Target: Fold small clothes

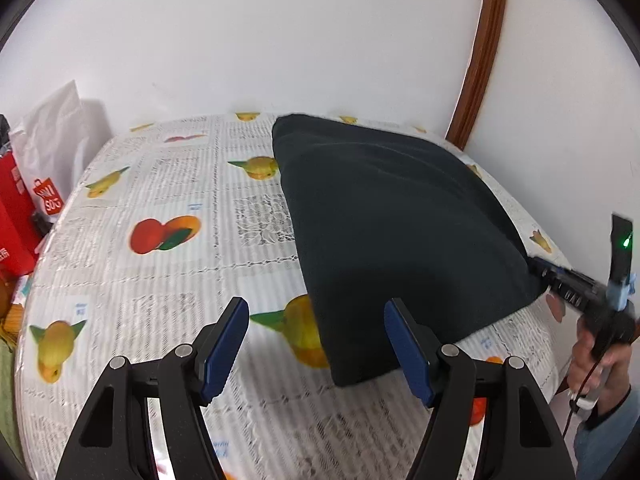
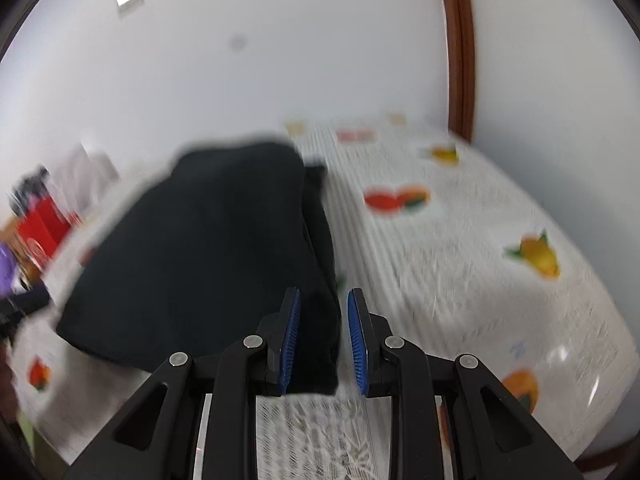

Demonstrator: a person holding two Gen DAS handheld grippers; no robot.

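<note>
A black garment (image 1: 392,216) lies folded flat on a table with a fruit-print cloth (image 1: 160,280). My left gripper (image 1: 318,312) hangs open just above the garment's near left corner, and nothing is between its blue pads (image 1: 224,344). In the left wrist view my right gripper (image 1: 540,270) reaches in from the right at the garment's right corner. The blurred right wrist view shows the garment (image 2: 200,248) with its near edge lying between my right gripper's (image 2: 324,304) narrowly parted jaws. A thin gap shows beside the right pad (image 2: 356,336).
A red box (image 1: 12,200) and a white bag (image 1: 52,148) stand past the table's left edge. A white wall runs behind the table, with a brown wooden frame (image 1: 476,80) at the right. A person's hand (image 1: 600,360) holds the right gripper's handle.
</note>
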